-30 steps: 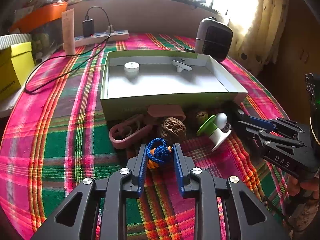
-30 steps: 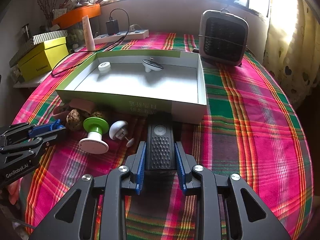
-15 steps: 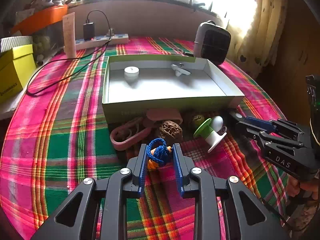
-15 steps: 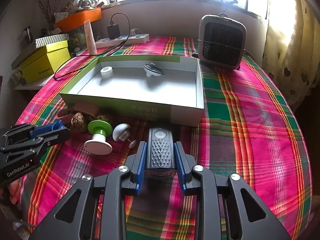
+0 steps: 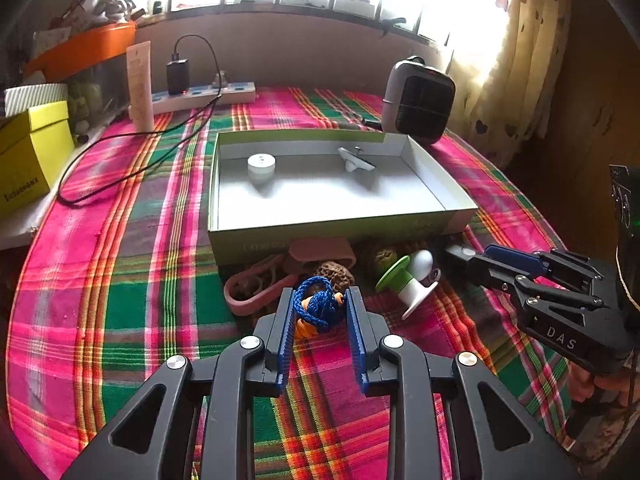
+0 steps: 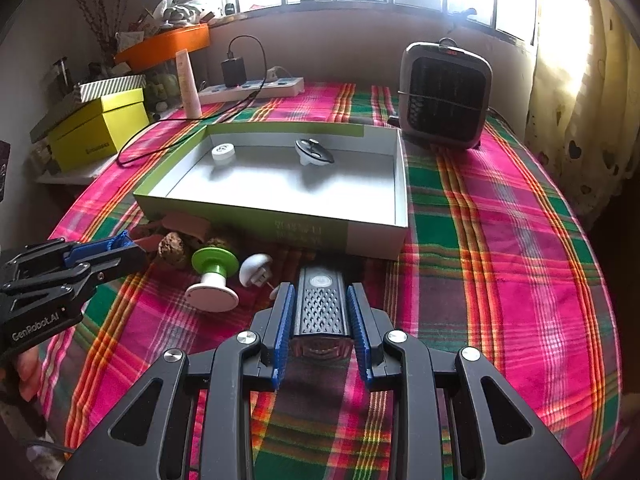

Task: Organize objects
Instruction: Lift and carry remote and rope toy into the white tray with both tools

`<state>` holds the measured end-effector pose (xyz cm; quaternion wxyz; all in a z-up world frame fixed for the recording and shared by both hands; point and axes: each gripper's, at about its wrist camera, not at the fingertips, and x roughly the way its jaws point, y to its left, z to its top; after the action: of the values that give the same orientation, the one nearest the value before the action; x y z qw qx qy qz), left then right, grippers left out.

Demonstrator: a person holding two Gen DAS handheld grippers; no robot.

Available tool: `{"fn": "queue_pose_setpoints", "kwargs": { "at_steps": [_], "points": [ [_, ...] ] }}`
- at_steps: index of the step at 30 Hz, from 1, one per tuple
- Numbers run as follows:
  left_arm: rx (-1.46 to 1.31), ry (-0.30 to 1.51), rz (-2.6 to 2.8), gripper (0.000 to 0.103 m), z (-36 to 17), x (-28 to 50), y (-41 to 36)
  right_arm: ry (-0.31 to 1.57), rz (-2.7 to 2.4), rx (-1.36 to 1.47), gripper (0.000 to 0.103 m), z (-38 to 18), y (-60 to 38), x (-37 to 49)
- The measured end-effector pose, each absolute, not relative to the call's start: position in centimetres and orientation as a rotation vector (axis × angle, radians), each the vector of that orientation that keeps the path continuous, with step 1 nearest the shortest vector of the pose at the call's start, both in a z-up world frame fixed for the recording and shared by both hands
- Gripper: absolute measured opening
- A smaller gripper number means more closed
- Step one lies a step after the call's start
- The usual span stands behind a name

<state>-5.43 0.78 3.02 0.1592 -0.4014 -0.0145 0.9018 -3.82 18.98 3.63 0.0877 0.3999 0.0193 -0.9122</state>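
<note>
Now, by labels:
Landmark: box (image 6: 280,184), a shallow open carton with green walls, on the plaid bench (image 6: 500,240).
Left gripper (image 5: 320,312): just before the box's front wall; its blue pads pinch a cord knot (image 5: 318,307), blue cord with orange bits.
Right gripper (image 6: 320,312): before the box's front right corner; its pads are pressed on a black torch (image 6: 320,308) with a studded top, whose button end points at the box.
Inside box: a white cap (image 6: 223,153) near the back left corner and a white suction hook (image 6: 314,153) near the back wall, well apart from each other.
In the way, box front: a pink strap (image 5: 256,286), a pink pad (image 5: 320,252) touching the front wall, a walnut (image 5: 334,272) and a second nut (image 5: 384,258) crowd between the left gripper and the box.
Front, between grippers: a green spool (image 6: 212,276) lying tilted on its white base, with a white plug (image 6: 256,270) just beside it and near the torch.
Behind box: a heater (image 6: 444,94) off the back right corner; a power strip (image 6: 252,89) with a black charger (image 6: 234,72) and its cable (image 5: 132,168) trailing left of the box; a tube (image 6: 189,84) standing upright.
Left of box: a yellow carton (image 6: 100,128) off the bench edge, an orange tray (image 6: 168,46) above it.
Right of box: bare plaid, then a curtain (image 6: 580,100).
</note>
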Motion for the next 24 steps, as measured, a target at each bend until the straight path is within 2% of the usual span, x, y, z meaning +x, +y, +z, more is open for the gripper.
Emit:
{"fn": "queue_pose_setpoints", "kwargs": {
  "at_steps": [24],
  "points": [
    [-1.157,-0.052,2.577,0.023,2.8,-5.7,0.6,0.101,-2.671,1.317,0.029,1.4,18.3,-5.3]
  ]
}}
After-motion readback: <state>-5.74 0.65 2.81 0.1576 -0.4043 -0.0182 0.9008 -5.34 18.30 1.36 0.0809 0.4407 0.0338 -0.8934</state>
